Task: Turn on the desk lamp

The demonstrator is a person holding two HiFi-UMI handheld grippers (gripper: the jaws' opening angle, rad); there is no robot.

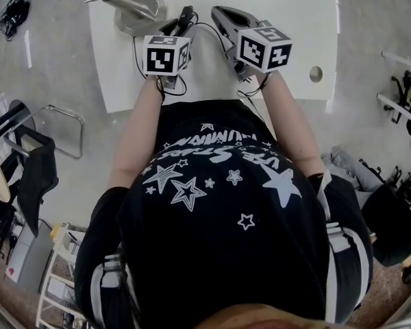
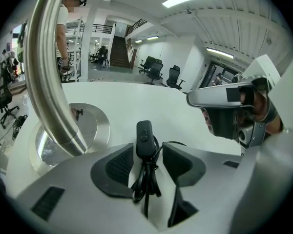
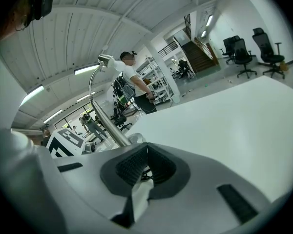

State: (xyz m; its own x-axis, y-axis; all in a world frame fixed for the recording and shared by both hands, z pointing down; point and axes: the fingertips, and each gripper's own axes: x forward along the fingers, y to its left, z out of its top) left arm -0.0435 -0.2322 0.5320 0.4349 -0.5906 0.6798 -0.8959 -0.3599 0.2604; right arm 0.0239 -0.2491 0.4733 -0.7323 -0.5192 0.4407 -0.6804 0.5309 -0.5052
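We count, per kind: desk lamp (image 1: 140,22), qty 1; inline switch (image 2: 144,136), qty 1, on 1 black cord (image 2: 145,182); white table (image 1: 288,5), qty 1; grippers, qty 2: left gripper (image 2: 147,149), right gripper (image 3: 147,152); bystander (image 3: 133,82) in bkgd, 1 clearly seen.

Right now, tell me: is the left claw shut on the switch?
No: the left claw stands open, gaps either side of the cord switch.

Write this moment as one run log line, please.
left gripper: open, cord switch between jaws, not squeezed | right gripper: shut | lamp base: on white table
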